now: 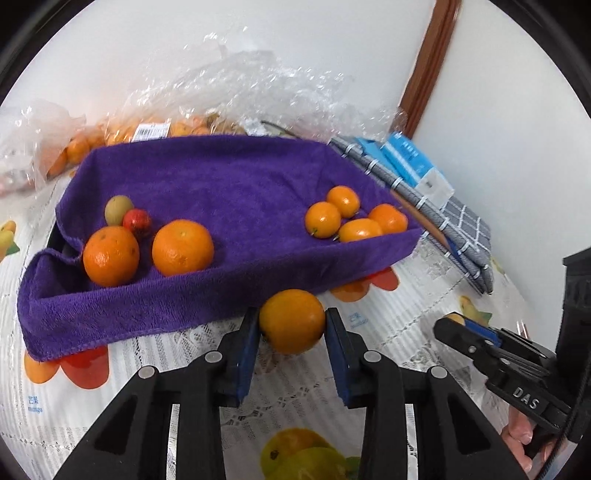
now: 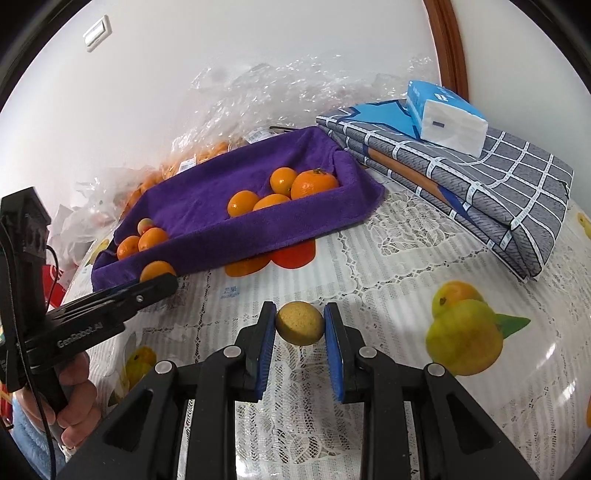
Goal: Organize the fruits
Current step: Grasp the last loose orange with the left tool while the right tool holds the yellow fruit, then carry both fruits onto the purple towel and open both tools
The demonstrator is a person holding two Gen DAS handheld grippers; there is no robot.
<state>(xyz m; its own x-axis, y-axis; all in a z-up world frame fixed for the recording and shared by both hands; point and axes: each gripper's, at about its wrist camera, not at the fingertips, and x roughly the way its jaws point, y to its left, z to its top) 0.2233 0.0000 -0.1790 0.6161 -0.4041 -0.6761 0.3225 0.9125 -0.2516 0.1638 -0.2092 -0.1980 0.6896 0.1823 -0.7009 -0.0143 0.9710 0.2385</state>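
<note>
Nearest, the left claw [image 1: 291, 328] is clamped across the middle of an orange [image 1: 291, 320], firm and round, likely to roll if released. The right claw [image 2: 300, 325] pinches a small tan fruit [image 2: 300, 322], light, probably thin-skinned. Beyond, at twelve o'clock, the purple-towelled tray [image 1: 147, 295] holds sorted citrus on the surface [image 1: 388, 332].

A home: a fruit-print lace tablecloth [image 2: 388, 258], folded bedding [image 2: 480, 184], a tissue pack [image 2: 447, 118] and a wall switch [image 2: 96, 32].
</note>
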